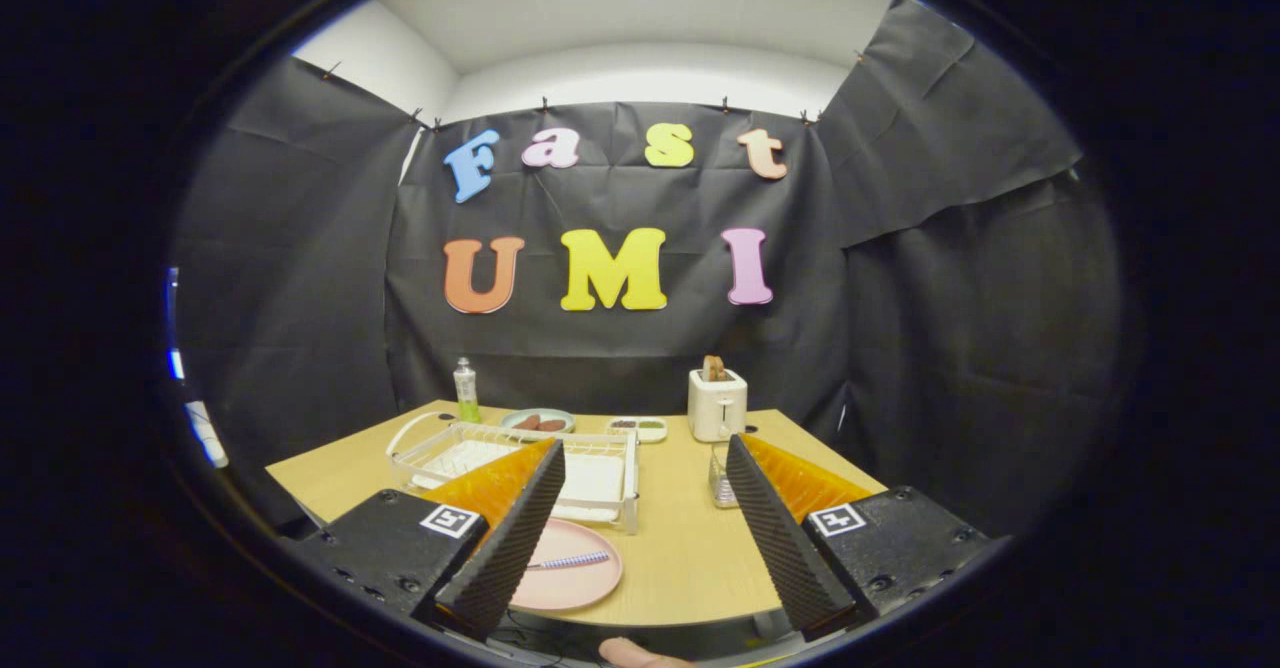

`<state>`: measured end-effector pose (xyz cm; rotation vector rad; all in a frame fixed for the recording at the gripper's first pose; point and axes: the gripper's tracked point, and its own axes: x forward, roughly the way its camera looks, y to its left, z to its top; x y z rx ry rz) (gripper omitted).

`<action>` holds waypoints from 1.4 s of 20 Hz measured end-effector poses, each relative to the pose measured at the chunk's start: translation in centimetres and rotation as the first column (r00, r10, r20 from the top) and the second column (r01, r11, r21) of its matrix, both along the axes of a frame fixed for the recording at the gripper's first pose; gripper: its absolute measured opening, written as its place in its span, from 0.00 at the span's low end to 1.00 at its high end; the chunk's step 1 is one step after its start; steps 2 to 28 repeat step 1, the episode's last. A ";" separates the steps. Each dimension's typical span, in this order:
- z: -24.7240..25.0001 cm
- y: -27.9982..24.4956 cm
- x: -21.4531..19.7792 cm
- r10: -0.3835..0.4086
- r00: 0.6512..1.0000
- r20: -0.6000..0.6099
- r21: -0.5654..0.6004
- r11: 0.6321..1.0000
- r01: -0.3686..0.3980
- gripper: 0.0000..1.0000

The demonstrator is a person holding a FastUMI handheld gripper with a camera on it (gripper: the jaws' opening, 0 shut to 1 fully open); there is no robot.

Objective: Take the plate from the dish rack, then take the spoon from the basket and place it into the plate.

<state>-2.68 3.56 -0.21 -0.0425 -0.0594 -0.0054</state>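
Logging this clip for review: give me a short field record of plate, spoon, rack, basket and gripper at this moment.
plate: pink plate on the table, in front of the dish rack
spoon: spoon lying on the plate
basket: small wire basket right of the rack, near the toaster
gripper: gripper open, fingers wide apart, holding nothing
task state: spoon appears placed

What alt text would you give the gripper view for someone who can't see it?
A spoon lies in a pink plate on a wooden table, just ahead of the gripper, whose fingers stand open and empty. Beyond are a white dish rack, a toaster and a bottle.
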 end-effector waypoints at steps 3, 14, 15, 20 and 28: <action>0.0 0.0 -0.1 0.001 1.000 0.000 -0.002 1.000 -0.001 1.00; 0.0 0.0 -0.1 0.001 1.000 0.000 -0.002 1.000 -0.001 1.00; 0.0 0.0 -0.1 0.001 1.000 0.000 -0.002 1.000 -0.001 1.00; 0.0 0.0 -0.1 0.001 1.000 0.000 -0.002 1.000 -0.001 1.00; 0.0 0.0 -0.1 0.001 1.000 0.000 -0.002 1.000 -0.001 1.00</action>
